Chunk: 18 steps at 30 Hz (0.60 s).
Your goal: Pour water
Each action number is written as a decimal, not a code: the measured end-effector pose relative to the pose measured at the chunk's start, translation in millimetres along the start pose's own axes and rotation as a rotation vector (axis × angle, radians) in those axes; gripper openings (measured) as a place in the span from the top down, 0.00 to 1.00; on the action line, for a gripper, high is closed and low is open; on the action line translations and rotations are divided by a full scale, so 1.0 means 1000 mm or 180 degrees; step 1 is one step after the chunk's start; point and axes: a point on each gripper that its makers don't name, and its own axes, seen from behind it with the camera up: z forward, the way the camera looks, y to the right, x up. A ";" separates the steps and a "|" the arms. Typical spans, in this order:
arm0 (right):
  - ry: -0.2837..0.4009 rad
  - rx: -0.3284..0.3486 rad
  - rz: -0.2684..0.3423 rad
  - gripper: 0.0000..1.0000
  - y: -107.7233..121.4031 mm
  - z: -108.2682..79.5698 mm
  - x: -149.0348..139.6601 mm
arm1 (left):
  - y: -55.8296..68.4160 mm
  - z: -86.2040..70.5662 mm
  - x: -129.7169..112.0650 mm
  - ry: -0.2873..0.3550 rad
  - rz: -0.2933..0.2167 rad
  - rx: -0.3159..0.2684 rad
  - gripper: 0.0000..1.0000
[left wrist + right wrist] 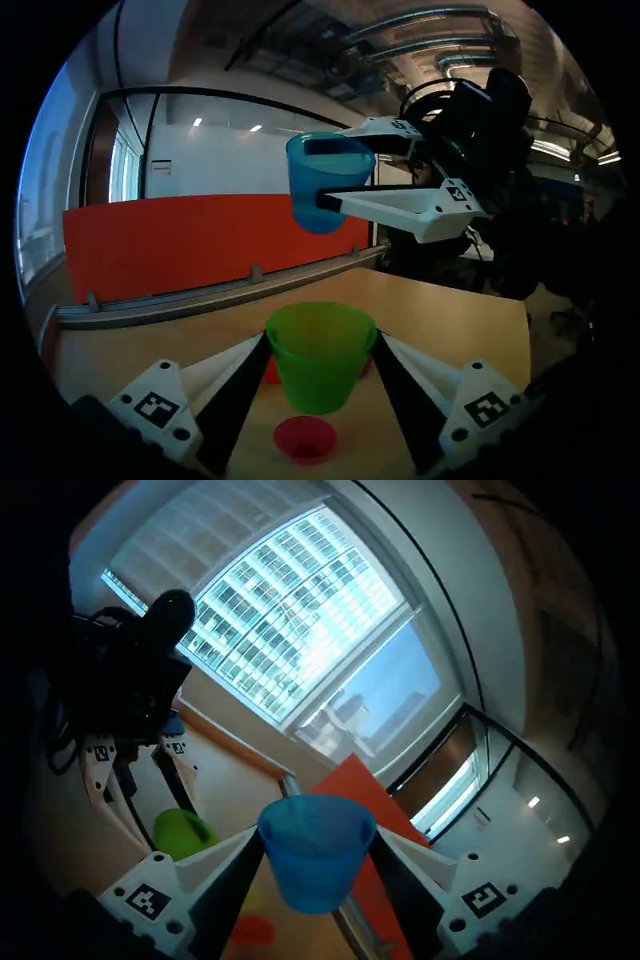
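In the left gripper view my left gripper [320, 360] is shut on a green cup [321, 364], held upright over the wooden table [448, 312]. Higher up, the right gripper [328, 172] holds a blue cup [324, 180] in the air above the green one, tilted a little. In the right gripper view my right gripper [318, 852] is shut on that blue cup [316, 848]. Far to the left there, the left gripper [148, 780] holds the green cup [182, 832]. I cannot make out any water.
A small red cup [305, 438] stands on the table below the green cup, seen again as a red cup [252, 930]. An orange partition [192, 236] with a metal rail [224, 292] borders the table's far side. Large windows [288, 632] lie beyond.
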 end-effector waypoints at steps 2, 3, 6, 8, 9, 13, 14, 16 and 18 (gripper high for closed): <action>-0.0002 -0.0011 -0.0073 0.10 0.002 0.001 0.000 | 0.000 0.000 0.000 0.0000 -0.0001 -0.0003 0.12; -0.0004 -0.0017 -0.0108 0.10 0.002 0.002 0.001 | 0.000 0.001 0.000 0.0000 -0.0001 -0.0004 0.12; -0.0009 -0.0046 -0.0218 0.10 0.006 0.004 0.002 | 0.001 0.001 0.000 -0.0001 -0.0002 -0.0006 0.12; -0.0018 -0.0053 -0.0288 0.10 0.008 0.005 0.002 | 0.001 0.002 -0.001 -0.0004 0.0000 -0.0005 0.12; -0.0022 -0.0056 -0.0321 0.10 0.009 0.005 0.002 | 0.001 0.002 -0.001 -0.0005 0.0001 -0.0005 0.12; -0.0032 -0.0068 -0.0434 0.10 0.012 0.006 0.002 | 0.001 0.002 0.000 -0.0005 0.0001 -0.0005 0.12; -0.0032 -0.0071 -0.0466 0.10 0.014 0.007 0.002 | 0.001 0.002 0.000 -0.0004 -0.0002 -0.0006 0.12; -0.0033 -0.0080 -0.0525 0.10 0.016 0.007 0.002 | 0.001 0.002 0.000 0.0003 -0.0010 -0.0006 0.12; -0.0037 -0.0090 -0.0590 0.10 0.017 0.008 0.001 | 0.001 0.003 0.001 0.0012 -0.0020 -0.0007 0.12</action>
